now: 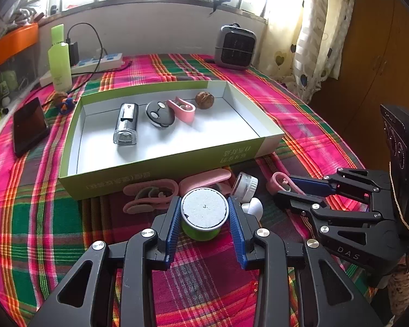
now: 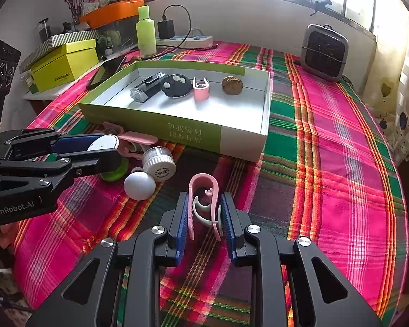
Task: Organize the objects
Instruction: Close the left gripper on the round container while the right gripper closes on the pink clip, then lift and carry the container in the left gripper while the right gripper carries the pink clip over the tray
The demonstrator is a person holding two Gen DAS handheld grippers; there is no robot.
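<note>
A shallow green and white box (image 1: 161, 160) (image 2: 177, 130) holds a clear-ended black device (image 1: 126, 124), a round black remote (image 1: 160, 114), a pink clip (image 1: 183, 109) and a walnut (image 1: 204, 99). My left gripper (image 1: 204, 212) is shut on a green jar with a white lid (image 1: 204, 209), just in front of the box; it also shows in the right wrist view (image 2: 106, 143). My right gripper (image 2: 204, 215) is shut on a pink clip (image 2: 203, 199), low over the cloth. In the left wrist view it (image 1: 289, 190) grips that clip (image 1: 279, 182).
Pink clips (image 1: 150, 193), a small white-capped bottle (image 2: 159, 160) and a white ball (image 2: 139, 185) lie in front of the box. A phone (image 1: 30, 125), green bottle (image 1: 59, 60), power strip (image 1: 101, 61), small heater (image 1: 235, 47) and yellow box (image 2: 65, 65) stand around.
</note>
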